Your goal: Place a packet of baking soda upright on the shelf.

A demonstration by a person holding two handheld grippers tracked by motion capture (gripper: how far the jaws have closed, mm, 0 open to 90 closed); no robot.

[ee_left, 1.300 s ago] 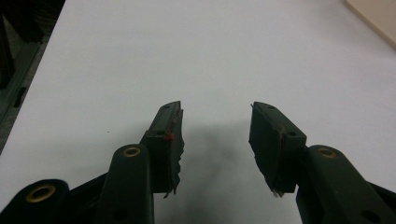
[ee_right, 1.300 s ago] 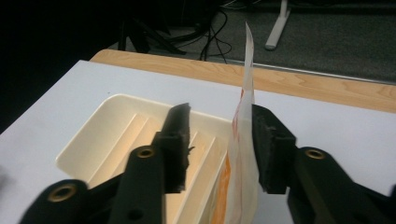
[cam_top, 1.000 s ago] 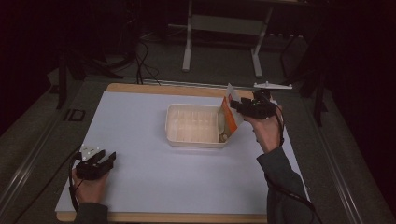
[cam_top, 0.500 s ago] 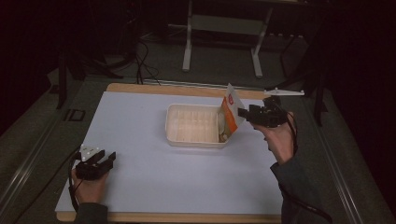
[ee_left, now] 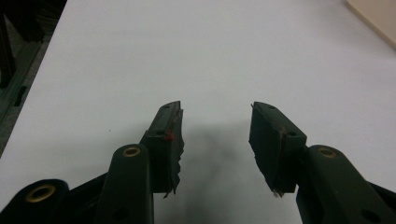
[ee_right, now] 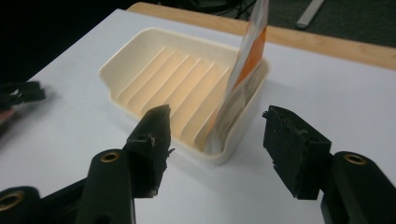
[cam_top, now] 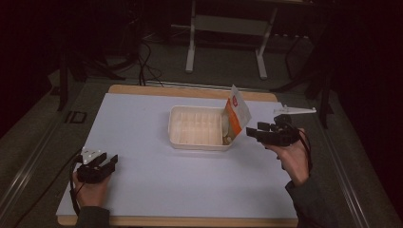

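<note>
High view: white table (cam_top: 190,190), cream ribbed tray (cam_top: 195,128) just past ctr. Orange/white packet (cam_top: 236,113) upright-tilted inside tray at 3 o'clock wall, top leaning out over rim. R gripper (cam_top: 252,133) at 3 o'clock of tray, just beside packet, not touching; jaws apart, empty. L gripper (cam_top: 110,159) well apart at 8 o'clock near table edge, jaws apart over bare table, nothing held.

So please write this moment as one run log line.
right gripper: open, beside tray | packet: leaning in tray | left gripper: open, idle
</note>
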